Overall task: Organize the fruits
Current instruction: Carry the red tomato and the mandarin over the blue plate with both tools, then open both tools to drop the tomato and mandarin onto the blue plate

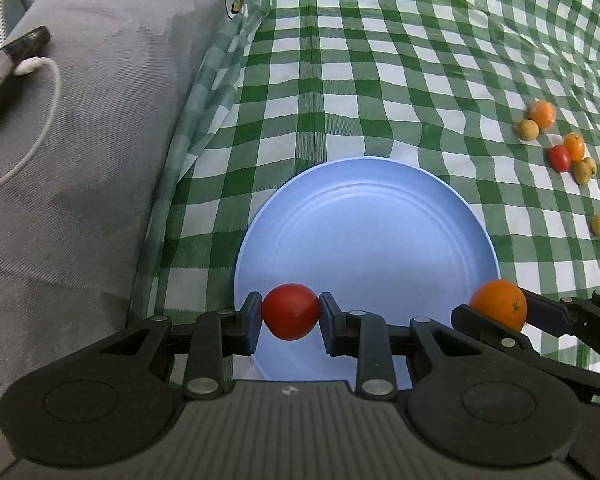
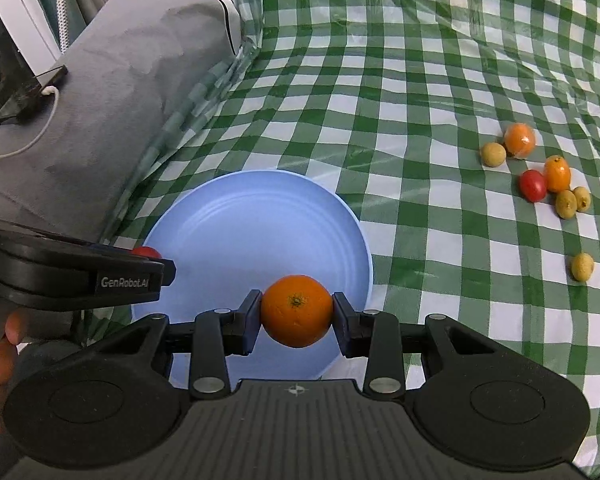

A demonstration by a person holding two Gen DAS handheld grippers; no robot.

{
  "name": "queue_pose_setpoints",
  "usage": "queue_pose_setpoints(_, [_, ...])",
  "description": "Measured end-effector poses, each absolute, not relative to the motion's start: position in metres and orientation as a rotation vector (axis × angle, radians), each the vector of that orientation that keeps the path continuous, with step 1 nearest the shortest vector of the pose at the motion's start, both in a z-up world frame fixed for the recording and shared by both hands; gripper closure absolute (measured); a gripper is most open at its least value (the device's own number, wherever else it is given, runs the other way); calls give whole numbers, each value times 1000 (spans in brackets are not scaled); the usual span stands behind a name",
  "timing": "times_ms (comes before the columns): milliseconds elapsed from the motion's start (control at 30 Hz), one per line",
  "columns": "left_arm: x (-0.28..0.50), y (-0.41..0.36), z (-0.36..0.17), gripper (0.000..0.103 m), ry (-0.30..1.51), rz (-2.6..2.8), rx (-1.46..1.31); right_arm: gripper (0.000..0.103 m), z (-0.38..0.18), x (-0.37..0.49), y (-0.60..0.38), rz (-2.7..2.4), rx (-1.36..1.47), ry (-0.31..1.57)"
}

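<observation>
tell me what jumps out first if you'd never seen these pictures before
Both grippers are loaded over the empty blue plate: the left gripper clamps a red tomato and the right gripper clamps an orange. Next comes the green checked cloth under it all. A loose cluster of small fruits waits on the cloth, off to the plate's right.

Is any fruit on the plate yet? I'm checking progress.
No: the plate lies bare, while the tomato and orange sit clamped in the jaws above it.
</observation>
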State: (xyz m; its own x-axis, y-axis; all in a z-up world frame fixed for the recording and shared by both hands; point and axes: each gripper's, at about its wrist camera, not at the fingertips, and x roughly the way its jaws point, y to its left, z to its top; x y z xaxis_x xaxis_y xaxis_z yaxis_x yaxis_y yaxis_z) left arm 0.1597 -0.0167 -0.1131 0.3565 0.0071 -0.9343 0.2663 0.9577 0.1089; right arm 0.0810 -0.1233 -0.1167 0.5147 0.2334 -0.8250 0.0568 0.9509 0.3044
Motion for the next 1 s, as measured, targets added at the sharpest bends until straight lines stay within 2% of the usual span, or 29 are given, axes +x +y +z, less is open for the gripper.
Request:
queue_pose_setpoints(200, [170,-22,-122,69,1204,-174,271,64,-122,91,-119,110,309,1033])
queue_pose_setpoints(267, [172,-22,-122,54,1196,-188,270,62,-123,94,-117,127,312,1032])
queue_pose_setpoints(300, [172,-22,-120,31,1188,-193,268,62,-123,95,-117,136,314,1031])
queue_pose_setpoints(333, [171,-21,-117,9,1172,-189,267,55,-122,95,-117,141,313,1028])
queue_pose_setpoints(367, [169,-19,-111,4,1145,-173,263,41,-120,95,-117,140,306,1025])
queue_pose_setpoints(400, [166,-17,-105,0,1116,-163,257,35,-117,93,-117,131,294,1022])
queue_pose_setpoints(433, [162,-15,-99,1,1096,-165,252,27,-113,89,-117,129,282,1011])
queue_pose_setpoints(567, [140,-1,-80,0,1095,-166,242,15,-97,60,-121,148,252,984])
queue_pose_setpoints(733, [92,20,-59,0,1070,-147,217,10,-77,8,-126,131,252,972])
queue_pose_setpoints(1000, [22,37,-29,0,1021,-150,184,6,-40,-57,-126,58,255,875])
